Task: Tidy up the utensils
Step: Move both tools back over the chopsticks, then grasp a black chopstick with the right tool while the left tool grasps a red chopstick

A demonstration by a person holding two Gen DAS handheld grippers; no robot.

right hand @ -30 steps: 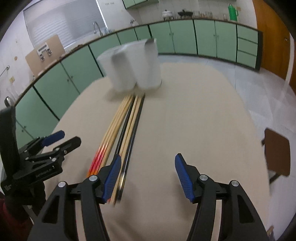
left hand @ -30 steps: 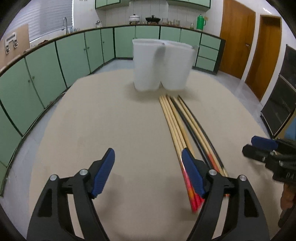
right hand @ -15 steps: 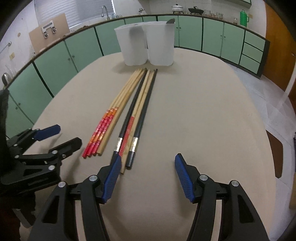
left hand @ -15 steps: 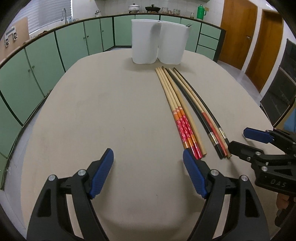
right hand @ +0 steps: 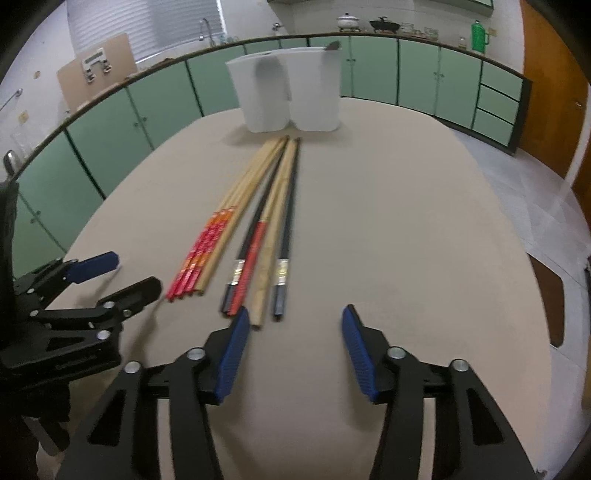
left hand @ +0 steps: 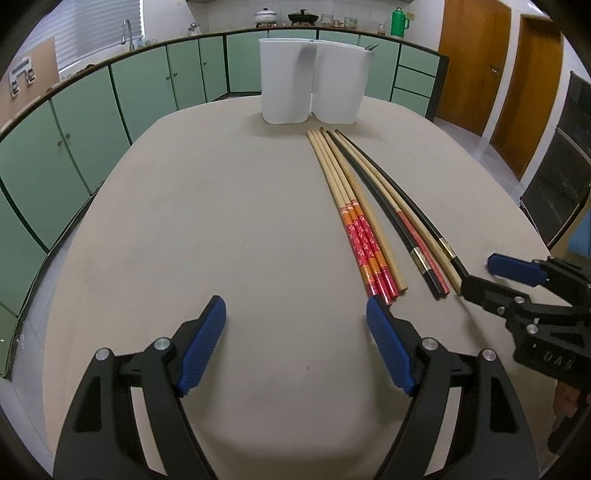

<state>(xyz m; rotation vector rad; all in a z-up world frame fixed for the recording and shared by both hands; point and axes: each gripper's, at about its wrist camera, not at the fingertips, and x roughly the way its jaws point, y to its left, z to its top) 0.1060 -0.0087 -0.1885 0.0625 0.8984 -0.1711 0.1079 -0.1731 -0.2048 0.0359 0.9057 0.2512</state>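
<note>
Several chopsticks lie side by side on the beige table (left hand: pixel 221 221): a wooden group with red patterned ends (left hand: pixel 364 243) (right hand: pixel 201 258) and a group of black and tan ones (left hand: pixel 417 240) (right hand: pixel 266 251). Two white holders (left hand: pixel 314 81) (right hand: pixel 288 92) stand together at the far end; a dark utensil tip pokes out of the right one. My left gripper (left hand: pixel 295 317) is open and empty, left of the chopstick ends. My right gripper (right hand: pixel 291 325) is open and empty, just short of the black chopstick ends. Each gripper shows in the other's view (left hand: pixel 487 277) (right hand: pixel 122 273).
Green cabinets (left hand: pixel 110 92) run along the far walls, with pots and a green flask (left hand: pixel 399 24) on the counter. Wooden doors (left hand: pixel 480 66) stand at the right. A brown chair seat (right hand: pixel 550 302) sits beside the table's right edge.
Both grippers have drawn back toward the near end of the table, so the chopstick ends now lie ahead of the fingers. Both stayed open. The chopsticks and holders have not moved.
</note>
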